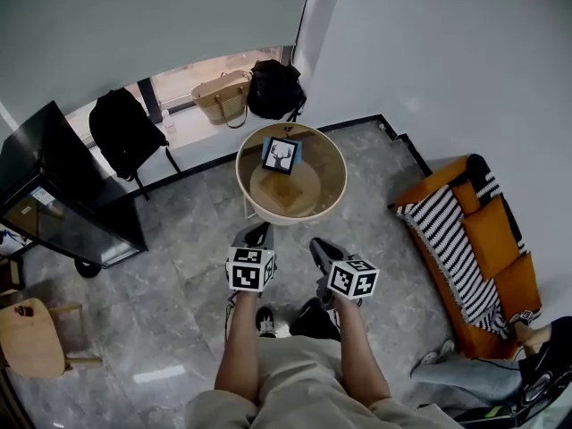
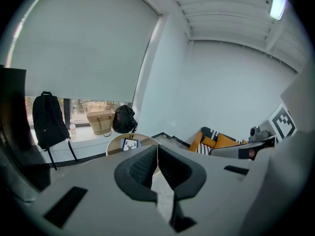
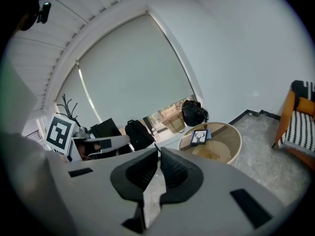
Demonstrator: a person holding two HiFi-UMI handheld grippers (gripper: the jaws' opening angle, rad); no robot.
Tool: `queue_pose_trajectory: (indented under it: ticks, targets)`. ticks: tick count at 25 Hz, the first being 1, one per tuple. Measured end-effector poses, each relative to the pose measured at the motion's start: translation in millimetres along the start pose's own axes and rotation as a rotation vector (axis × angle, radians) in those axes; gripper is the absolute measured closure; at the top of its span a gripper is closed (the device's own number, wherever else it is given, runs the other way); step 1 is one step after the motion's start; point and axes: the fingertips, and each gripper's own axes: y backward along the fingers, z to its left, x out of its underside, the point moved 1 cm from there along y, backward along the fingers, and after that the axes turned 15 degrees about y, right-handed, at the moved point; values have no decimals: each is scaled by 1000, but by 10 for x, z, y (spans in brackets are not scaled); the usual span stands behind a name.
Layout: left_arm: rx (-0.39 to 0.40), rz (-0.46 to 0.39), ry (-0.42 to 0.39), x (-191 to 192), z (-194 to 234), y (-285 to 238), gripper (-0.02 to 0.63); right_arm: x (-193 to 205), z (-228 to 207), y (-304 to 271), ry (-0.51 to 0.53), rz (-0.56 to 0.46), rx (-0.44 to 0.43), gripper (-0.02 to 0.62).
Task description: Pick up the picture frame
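The picture frame (image 1: 281, 155), a small dark frame with a black deer head on white, stands at the far side of a round wooden table (image 1: 332, 195). It also shows small in the left gripper view (image 2: 130, 143) and the right gripper view (image 3: 199, 137). My left gripper (image 1: 256, 235) and right gripper (image 1: 319, 248) hover side by side over the floor, short of the table's near rim. Both are shut with nothing between their jaws (image 2: 157, 151) (image 3: 158, 150).
An orange sofa (image 1: 487, 248) with a striped throw stands at the right. A dark glass cabinet (image 1: 63, 204) is at the left, a wooden stool (image 1: 31, 333) at lower left. A backpack (image 1: 121, 132), a woven bag (image 1: 223, 96) and a black bag (image 1: 273, 88) sit by the window.
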Motion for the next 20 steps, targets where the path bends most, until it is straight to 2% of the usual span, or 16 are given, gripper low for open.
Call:
queue_pose_trajectory:
  ticks: [3, 8, 12, 20]
  targets:
    - [8, 11, 3, 14, 36, -84, 583, 16, -40, -72, -25, -2, 1, 554]
    - [-17, 19, 24, -19, 231, -209, 583, 63, -21, -298, 73, 67, -18, 554]
    - [-38, -15, 40, -263, 351, -307, 583, -113, -43, -528, 77, 55, -57, 554]
    - [-63, -36, 74, -597, 590, -605, 583, -551, -305, -884, 89, 36, -64, 554]
